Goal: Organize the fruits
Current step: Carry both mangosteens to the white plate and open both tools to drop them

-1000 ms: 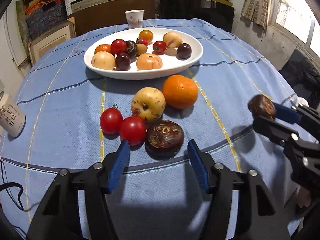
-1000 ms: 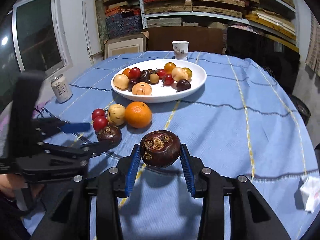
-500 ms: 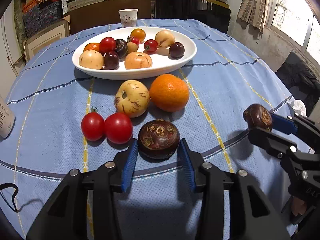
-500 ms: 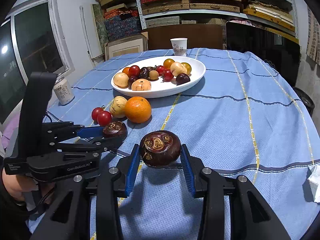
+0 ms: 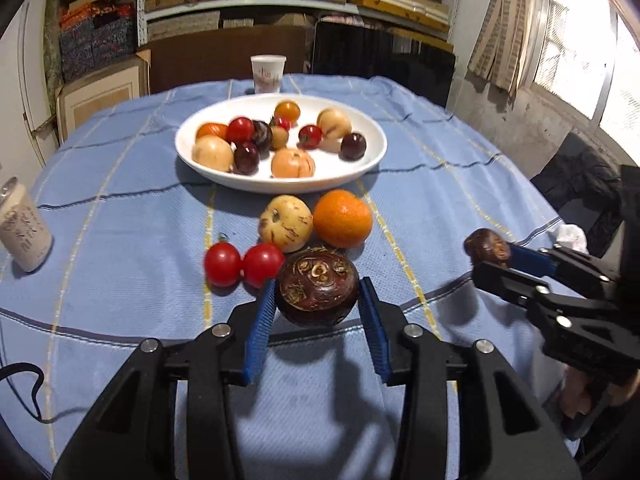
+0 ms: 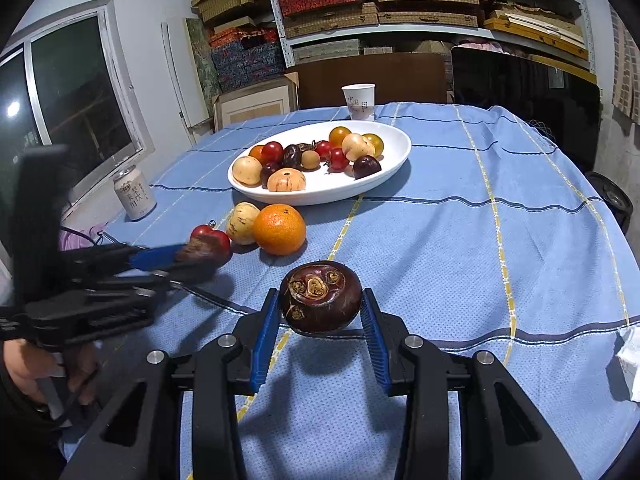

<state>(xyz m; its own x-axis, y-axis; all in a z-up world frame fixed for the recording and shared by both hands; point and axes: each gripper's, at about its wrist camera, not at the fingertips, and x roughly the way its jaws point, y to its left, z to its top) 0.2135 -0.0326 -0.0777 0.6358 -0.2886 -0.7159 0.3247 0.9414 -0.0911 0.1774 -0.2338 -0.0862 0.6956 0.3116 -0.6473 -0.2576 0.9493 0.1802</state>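
Note:
My left gripper (image 5: 318, 283) has a dark brown round fruit (image 5: 316, 296) between its blue pads, which press on it as the jaws are closing. The fruit hangs just above the blue cloth. My right gripper (image 6: 320, 292) is shut on a second dark brown fruit (image 6: 320, 300), also held off the cloth. On the cloth lie two red tomatoes (image 5: 222, 264), a yellowish speckled fruit (image 5: 285, 222) and an orange (image 5: 342, 218). Behind them stands a white oval plate (image 5: 360, 168) holding several small fruits. The right gripper (image 5: 492, 256) shows at the right in the left wrist view.
A paper cup (image 5: 268, 74) stands behind the plate. A drink can (image 5: 22, 236) is at the table's left edge and a crumpled tissue (image 6: 630, 360) at its right edge. A black cable (image 5: 24, 376) lies at the near left. Shelves and boxes line the back wall.
The left gripper's jaws came in around the dark fruit on the cloth, closed on it and raised it slightly. The right gripper kept still with its fruit.

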